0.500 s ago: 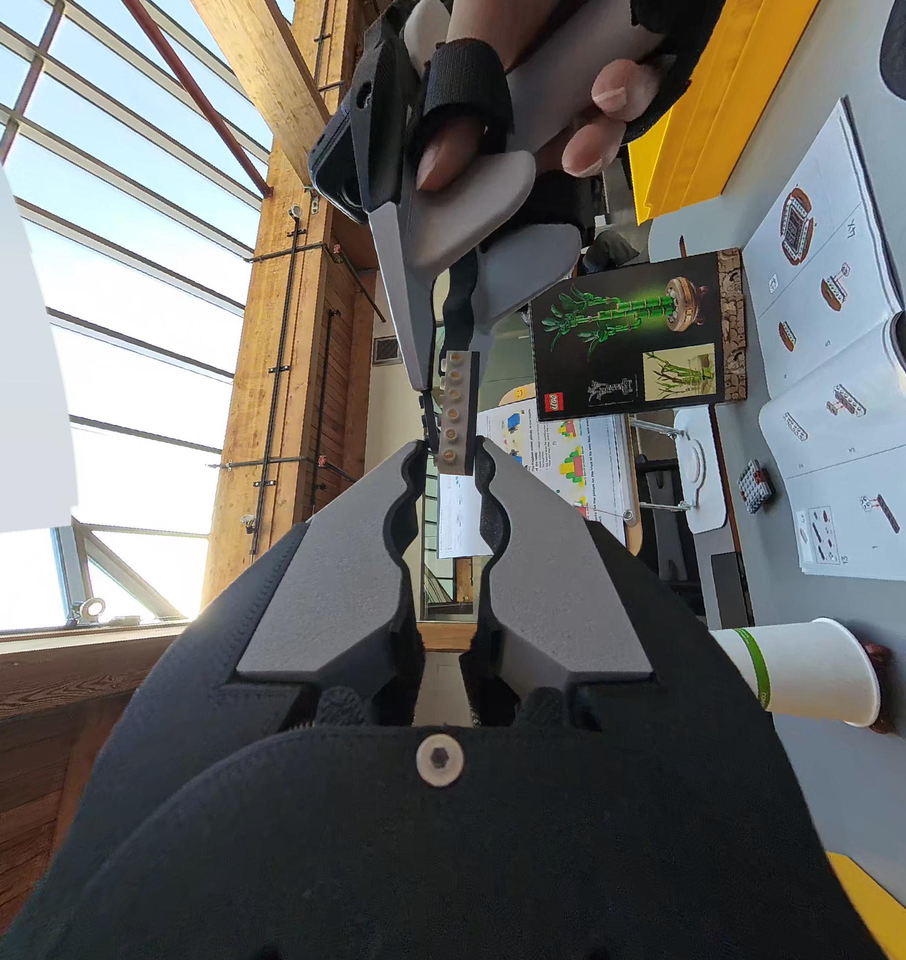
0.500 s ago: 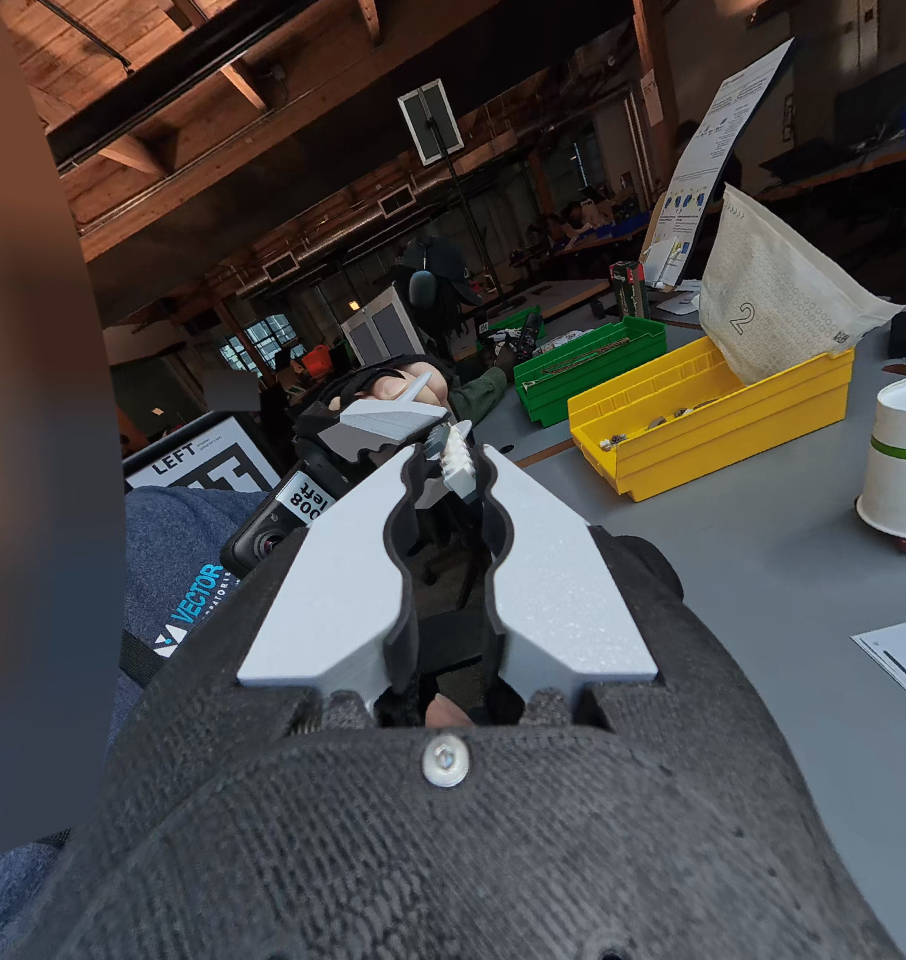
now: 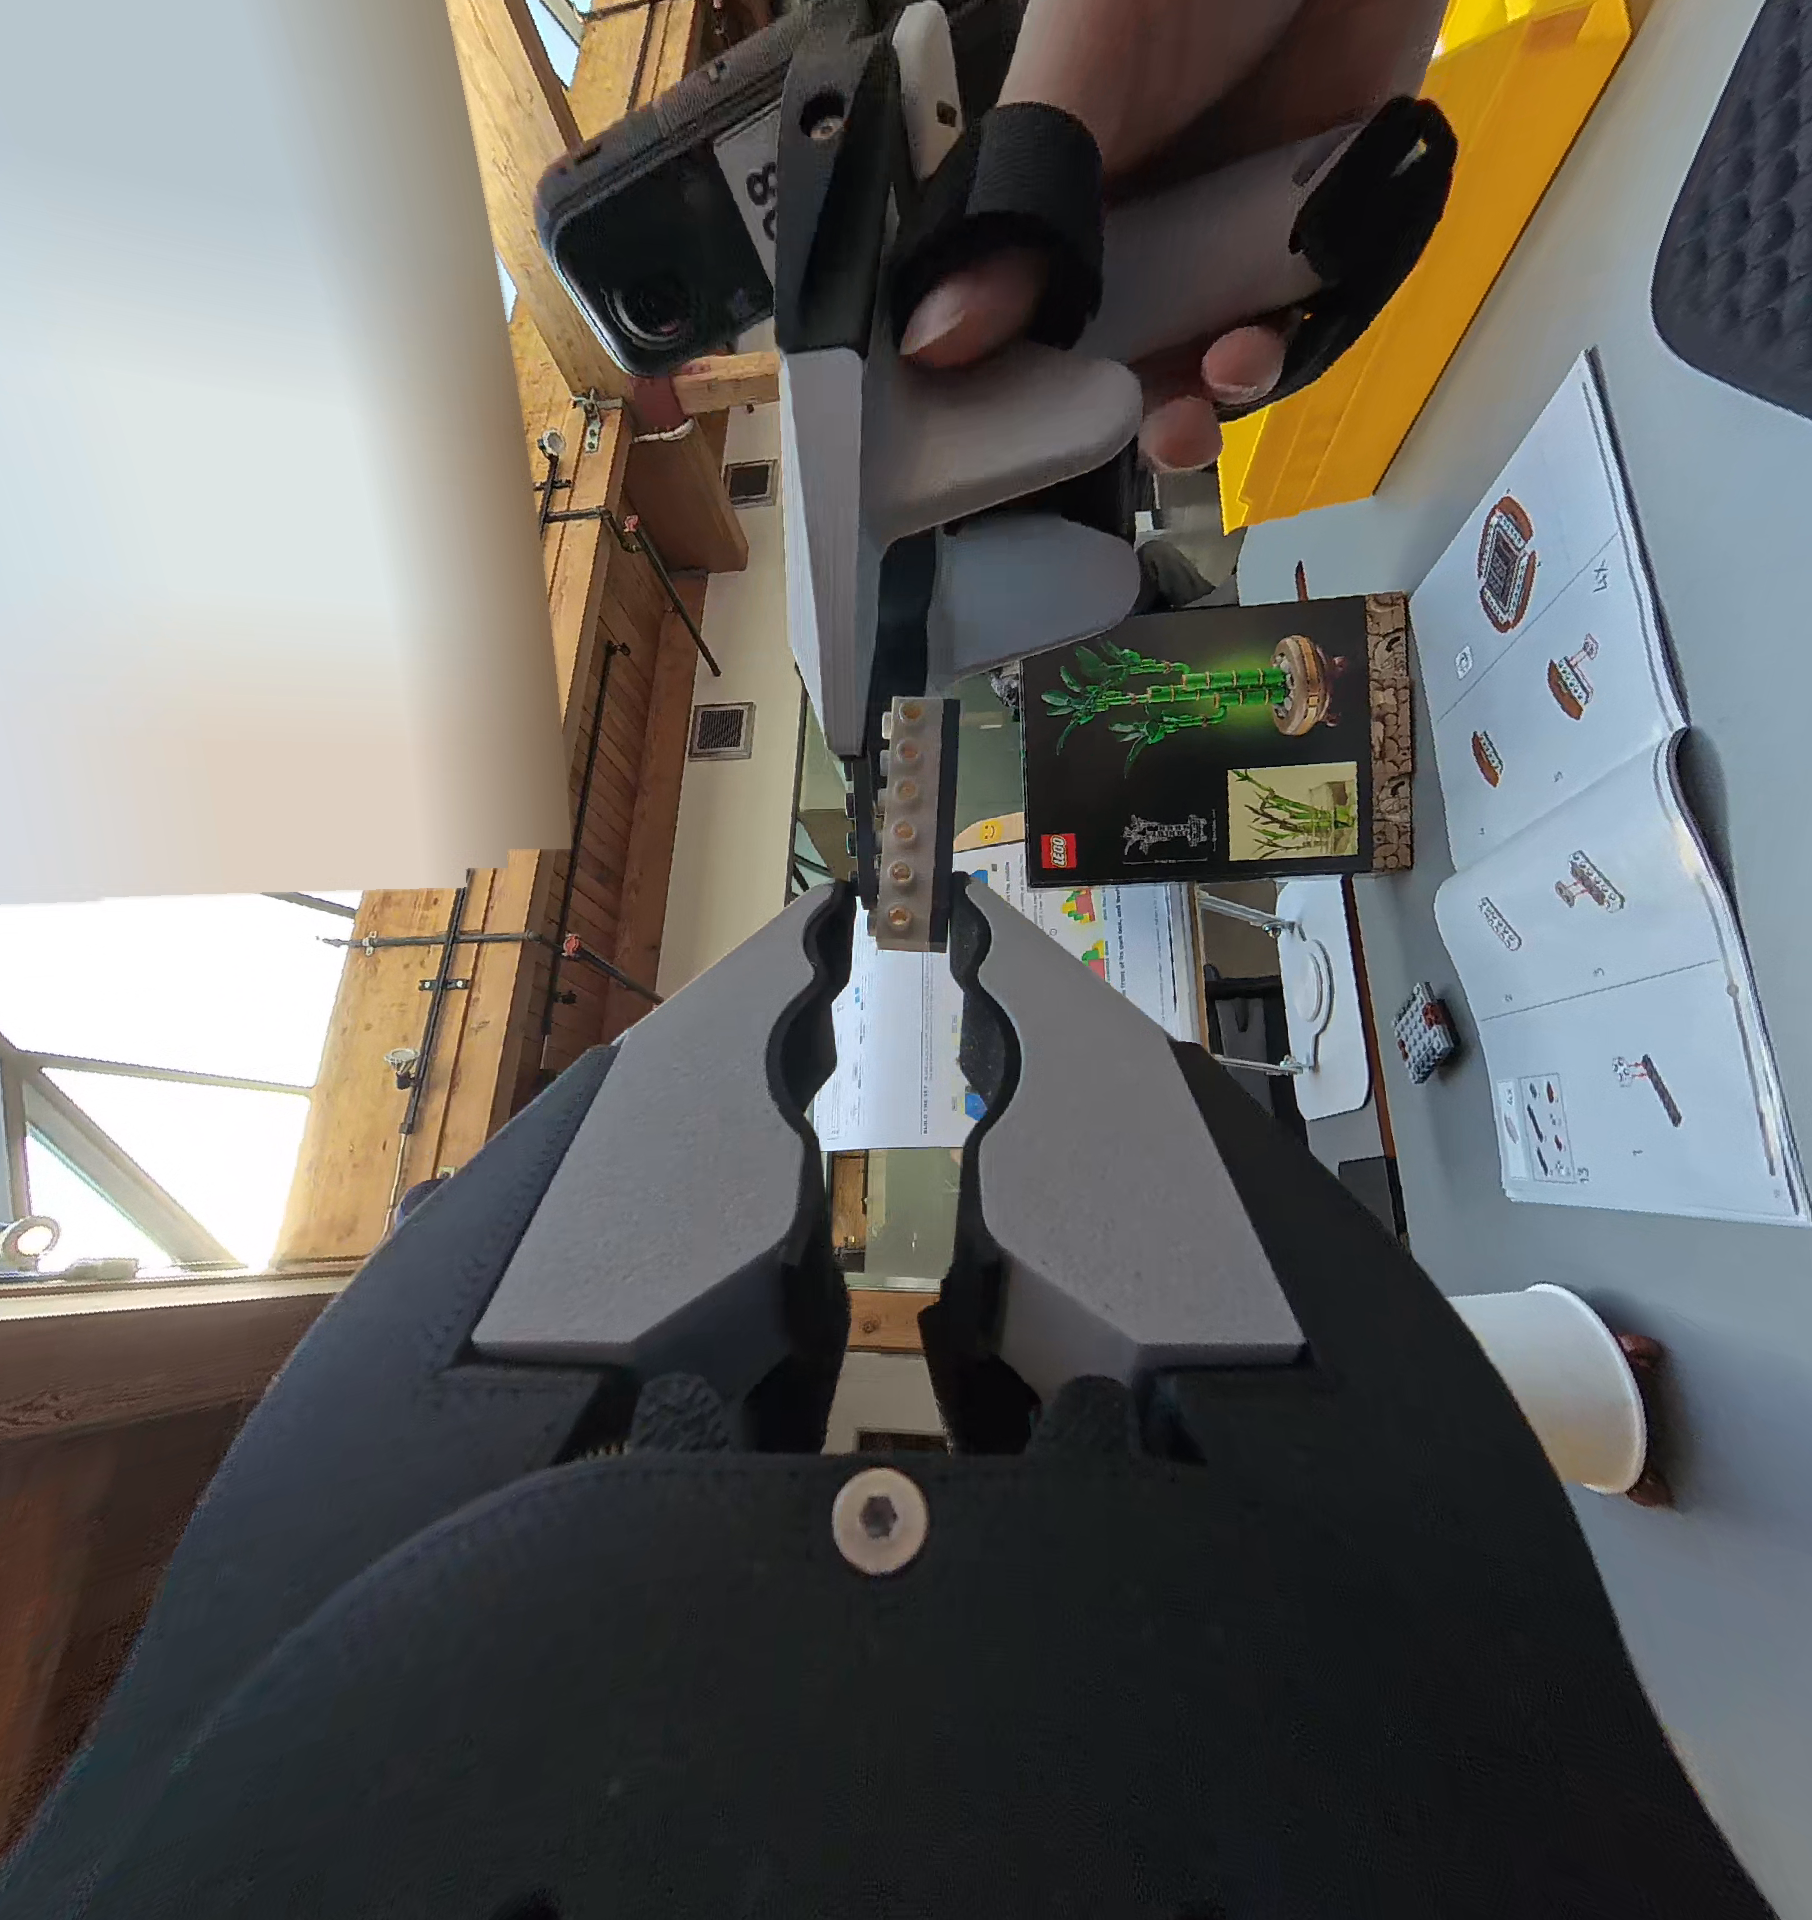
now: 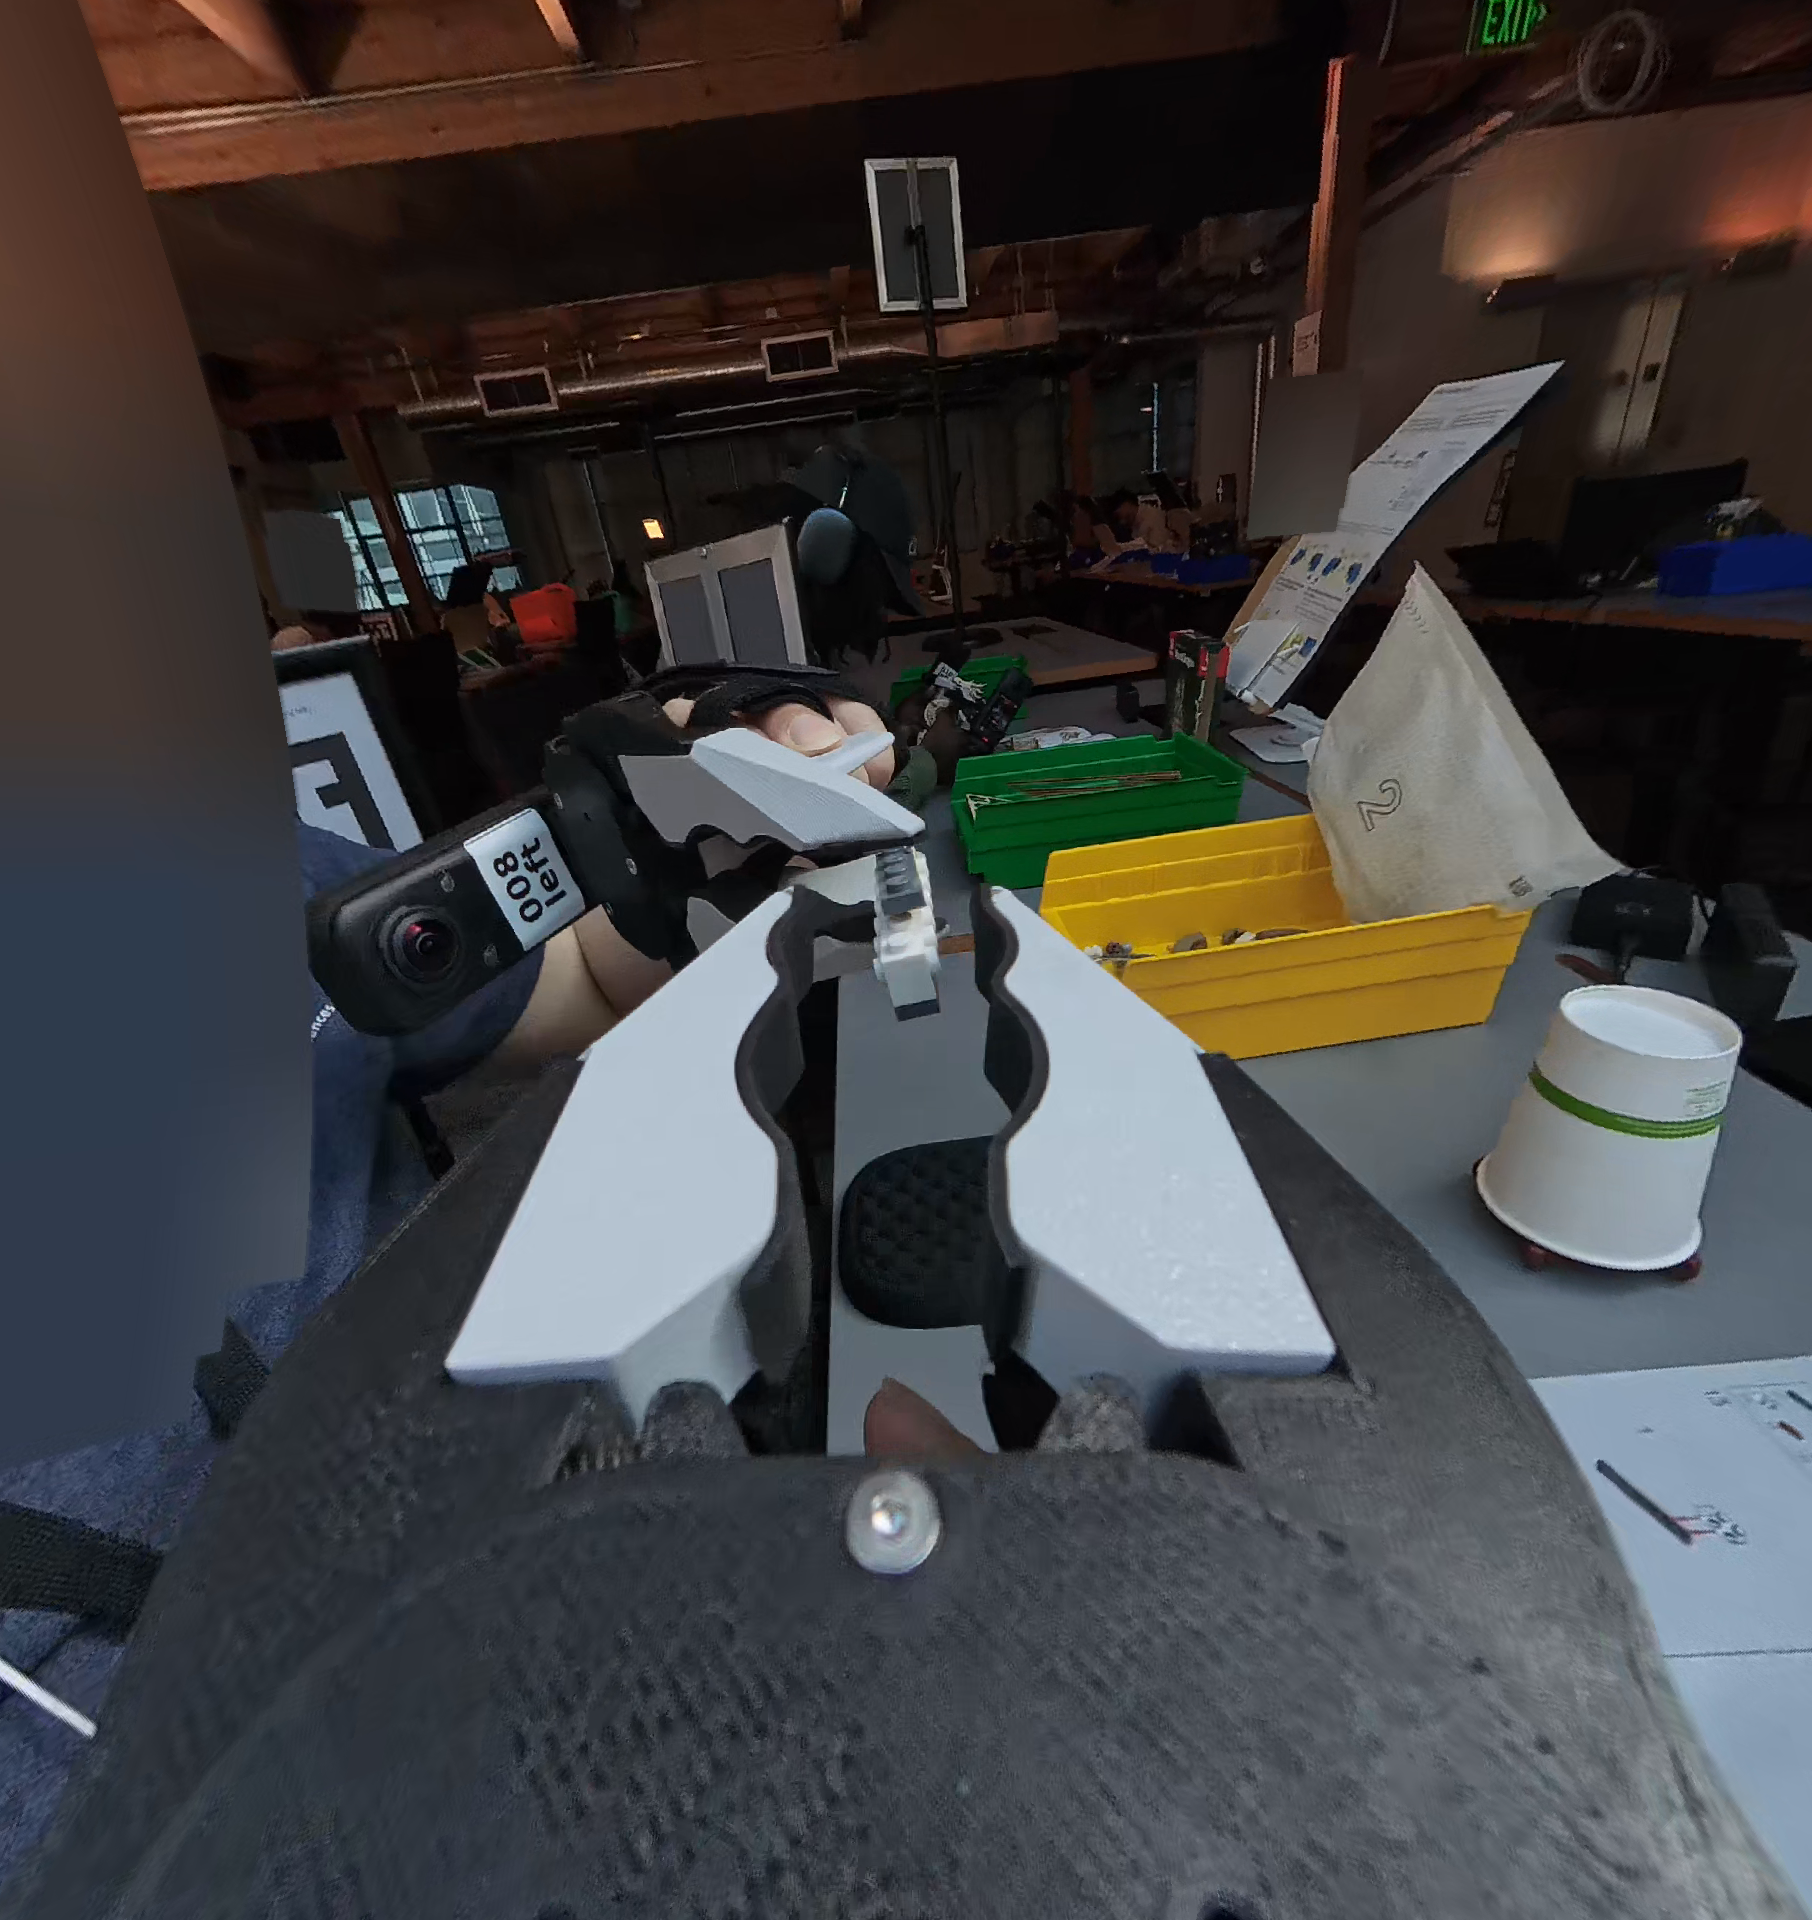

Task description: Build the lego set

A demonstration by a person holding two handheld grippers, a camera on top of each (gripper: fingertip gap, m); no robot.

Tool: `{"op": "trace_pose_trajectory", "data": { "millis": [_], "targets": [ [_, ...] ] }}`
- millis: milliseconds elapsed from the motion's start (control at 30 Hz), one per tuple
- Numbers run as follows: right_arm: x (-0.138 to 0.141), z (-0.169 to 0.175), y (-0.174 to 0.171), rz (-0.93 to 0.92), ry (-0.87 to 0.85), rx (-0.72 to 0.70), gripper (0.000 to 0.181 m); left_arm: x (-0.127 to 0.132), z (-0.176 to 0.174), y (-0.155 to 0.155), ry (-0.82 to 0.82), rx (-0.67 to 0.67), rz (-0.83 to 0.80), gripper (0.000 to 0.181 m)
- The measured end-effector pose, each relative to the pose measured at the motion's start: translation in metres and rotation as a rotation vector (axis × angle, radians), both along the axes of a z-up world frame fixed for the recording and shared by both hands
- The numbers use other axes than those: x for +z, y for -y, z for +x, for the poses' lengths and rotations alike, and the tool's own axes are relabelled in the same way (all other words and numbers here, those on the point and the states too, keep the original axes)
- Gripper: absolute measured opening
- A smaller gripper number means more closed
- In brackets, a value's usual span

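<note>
A grey studded lego plate (image 3: 917, 821) with a small black part on one side is held up in the air. My left gripper (image 3: 904, 914) is shut on its near end. In the right wrist view the left gripper (image 4: 886, 847) comes in from the left, with the plate (image 4: 907, 940) sticking out of its tips. My right gripper (image 4: 897, 904) is open. Its jaws stand on either side of the plate's free end and do not touch it. It also shows in the left wrist view (image 3: 912, 707), coming down from above in a person's hand.
On the grey table (image 4: 1349, 1143) are an upturned paper cup (image 4: 1608, 1132), a yellow bin (image 4: 1276, 956) with a numbered paper bag (image 4: 1421, 790), a green bin (image 4: 1089, 800) and a black pad (image 4: 912, 1236). The set's box (image 3: 1214, 738), an open instruction booklet (image 3: 1608, 935) and a small grey sub-build (image 3: 1421, 1029) are also there. The grippers are tip to tip, or close to it.
My right gripper's jaws have spread apart and let go of the plate. The left gripper still holds the plate.
</note>
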State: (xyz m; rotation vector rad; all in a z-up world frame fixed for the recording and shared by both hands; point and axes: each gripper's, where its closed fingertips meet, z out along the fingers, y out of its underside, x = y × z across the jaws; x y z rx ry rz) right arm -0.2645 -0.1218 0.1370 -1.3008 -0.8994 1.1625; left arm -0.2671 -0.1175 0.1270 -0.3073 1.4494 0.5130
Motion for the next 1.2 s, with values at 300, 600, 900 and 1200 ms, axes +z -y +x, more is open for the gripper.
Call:
{"op": "trace_pose_trajectory", "data": {
  "millis": [300,600,900,1200],
  "targets": [
    [-0.002,0.008,0.011,0.795,0.424,-0.159,0.034,-0.001,0.003,0.011,0.007,-0.104,-0.241,0.016],
    [-0.006,0.005,0.012,0.739,0.517,-0.110,0.027,-0.003,0.006,0.014,0.001,-0.149,-0.363,0.015],
    [-0.015,0.001,0.014,0.752,0.553,-0.125,0.021,-0.011,0.008,0.015,-0.015,-0.169,-0.479,0.015],
    [-0.018,0.000,0.020,0.677,0.505,-0.063,0.020,-0.014,0.006,0.022,-0.033,-0.220,-0.689,0.015]
  ]
}}
